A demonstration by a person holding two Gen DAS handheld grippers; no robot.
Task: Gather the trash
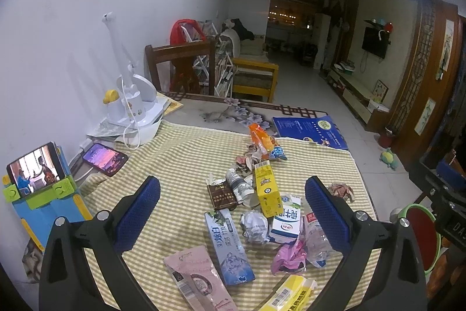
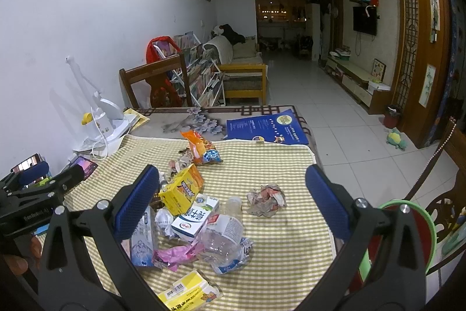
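1. Yellow-and-white checked cloth [image 1: 180, 165] covered the near part of a dining table in a long tiled living room.
2. Left wrist view: the left gripper [image 1: 233, 212] hovered over the cloth with its blue-padded jaws spread wide and nothing between them. Litter lay in a loose heap near the cloth's right edge: a yellow drink carton [image 1: 266, 191], a white-and-blue milk carton [image 1: 287, 219], a crushed clear plastic bottle [image 1: 316, 242], a pink crumpled wrapper [image 1: 288, 255], a pale blue toothpaste box [image 1: 228, 247] and an orange snack bag [image 1: 260, 140] toward the far edge.
3. Right wrist view: the right gripper [image 2: 230, 200] was also held wide apart and empty above the same heap; a crumpled paper ball [image 2: 266, 200] sat alone near the right edge. A green-rimmed red bin [image 2: 422, 232] stood just off the table's right corner.
4. Judging by this, nothing appeared collected; every piece remained to be picked up, and the bin's inside could not be seen.
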